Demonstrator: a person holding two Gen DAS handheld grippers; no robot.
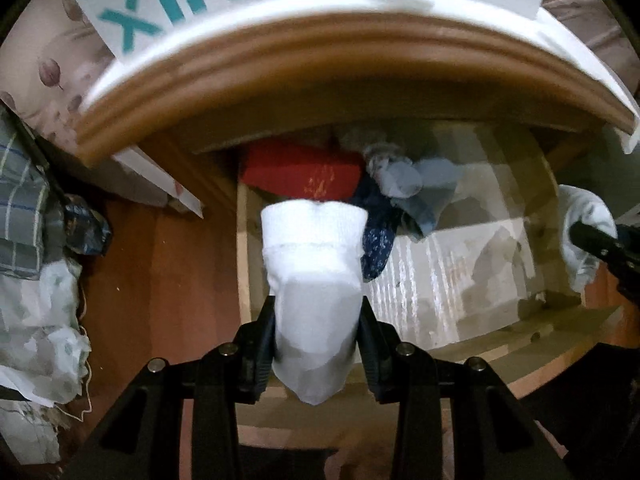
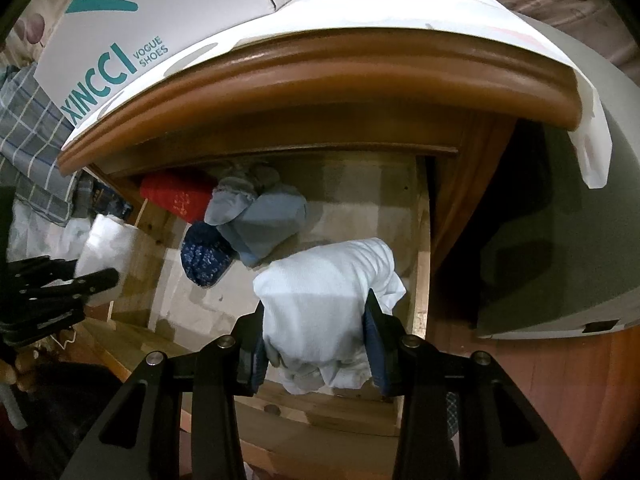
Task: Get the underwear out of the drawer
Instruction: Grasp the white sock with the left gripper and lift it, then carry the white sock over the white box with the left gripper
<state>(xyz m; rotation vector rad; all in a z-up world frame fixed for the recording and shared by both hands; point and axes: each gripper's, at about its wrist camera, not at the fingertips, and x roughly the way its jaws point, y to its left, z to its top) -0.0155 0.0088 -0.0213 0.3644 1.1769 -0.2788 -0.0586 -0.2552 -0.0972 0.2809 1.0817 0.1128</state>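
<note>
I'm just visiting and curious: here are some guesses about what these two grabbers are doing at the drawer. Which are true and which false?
1. The left gripper holds a white folded garment in its jaws. True.
2. The right gripper is empty. False: its jaws are shut on a white bundled garment.
3. A red folded item lies at the back of the drawer. True.
4. The drawer is closed. False: it stands pulled out, with clothes visible inside.
5. A white shoe box printed XINCCI sits on top of the cabinet. True.
6. The light blue bundle lies outside the drawer. False: it is inside, beside the red item.
</note>
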